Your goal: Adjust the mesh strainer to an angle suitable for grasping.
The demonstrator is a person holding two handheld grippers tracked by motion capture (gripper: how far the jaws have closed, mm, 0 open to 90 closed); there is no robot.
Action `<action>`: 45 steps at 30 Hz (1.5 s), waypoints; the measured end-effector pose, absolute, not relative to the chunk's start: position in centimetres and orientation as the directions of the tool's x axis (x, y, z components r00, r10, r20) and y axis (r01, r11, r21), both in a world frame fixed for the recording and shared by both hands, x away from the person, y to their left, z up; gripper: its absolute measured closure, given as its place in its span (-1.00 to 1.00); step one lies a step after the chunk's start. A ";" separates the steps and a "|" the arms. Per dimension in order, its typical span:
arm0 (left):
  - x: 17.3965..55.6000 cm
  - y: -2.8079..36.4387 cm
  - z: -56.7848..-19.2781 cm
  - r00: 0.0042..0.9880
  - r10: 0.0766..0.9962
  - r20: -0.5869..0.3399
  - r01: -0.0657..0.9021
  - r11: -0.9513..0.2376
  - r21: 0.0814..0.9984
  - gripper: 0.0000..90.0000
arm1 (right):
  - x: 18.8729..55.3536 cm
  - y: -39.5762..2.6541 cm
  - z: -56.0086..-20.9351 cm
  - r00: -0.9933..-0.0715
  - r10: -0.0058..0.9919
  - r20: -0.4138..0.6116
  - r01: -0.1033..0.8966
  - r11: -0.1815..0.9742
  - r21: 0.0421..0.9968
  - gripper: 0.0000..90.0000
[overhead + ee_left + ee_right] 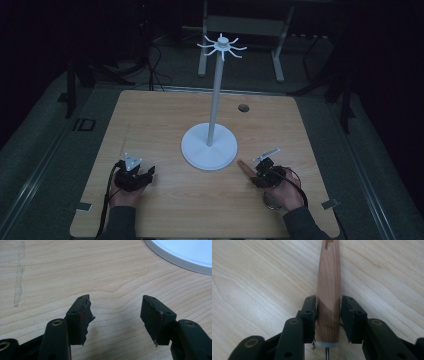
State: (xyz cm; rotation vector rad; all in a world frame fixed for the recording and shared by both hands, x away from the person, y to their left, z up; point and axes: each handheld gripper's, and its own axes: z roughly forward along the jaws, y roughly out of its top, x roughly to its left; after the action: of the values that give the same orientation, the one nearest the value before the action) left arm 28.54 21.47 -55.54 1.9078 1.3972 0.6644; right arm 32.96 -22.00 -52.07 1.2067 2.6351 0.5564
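High view. Wooden table (165, 120), dim room. A white stand (209, 146) sits near the table's centre: round base, thin pole rising to a ring of hooks at the top. Left gripper (144, 176) lies at about 8 o'clock from the base, held low over the table, a person's hand behind it. Right gripper (252, 172) sits at about 4 o'clock from the base, also in a hand, with a wooden handle (244, 166) poking out of its front toward 10 o'clock, its tip near the base rim but apart from it.

Left gripper view. Both black jaws stand wide apart, released, only bare wood grain between them. The white stand's base rim curves across the frame at 1 o'clock, well clear of the jaws. A pale scuff runs down the tabletop at 10 o'clock.

Right gripper view. The wooden handle runs from 6 to 12 o'clock between the jaws, a slot at its far end, a pale collar and a thin metal shank at its near end. The jaws are clenched on its lower part, pads against both sides.
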 end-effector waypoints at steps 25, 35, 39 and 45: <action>28.6 21.4 -55.6 0.301 0.953 0.016 0.614 -0.207 0.762 -0.08 | 33.2 -21.8 -52.2 -0.673 0.740 -0.017 0.717 0.658 0.232 0.53; 28.5 21.4 -55.6 0.301 0.953 0.016 0.614 -0.206 0.762 -0.08 | 33.0 -21.8 -52.0 -0.666 0.744 -0.047 0.712 0.653 0.257 0.55; 28.5 21.4 -55.6 0.302 0.953 0.016 0.614 -0.207 0.762 -0.08 | 33.0 -21.9 -51.7 -0.662 0.748 -0.050 0.709 0.646 0.283 0.55; 28.5 21.4 -55.5 0.301 0.954 0.017 0.613 -0.206 0.763 -0.08 | 33.0 -21.9 -51.2 -0.662 0.749 -0.038 0.688 0.627 0.364 0.54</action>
State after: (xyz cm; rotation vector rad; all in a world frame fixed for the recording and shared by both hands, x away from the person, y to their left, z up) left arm 28.52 21.37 -55.54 1.9148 1.3928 0.6646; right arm 33.00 -21.91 -51.16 1.1885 2.6627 0.4795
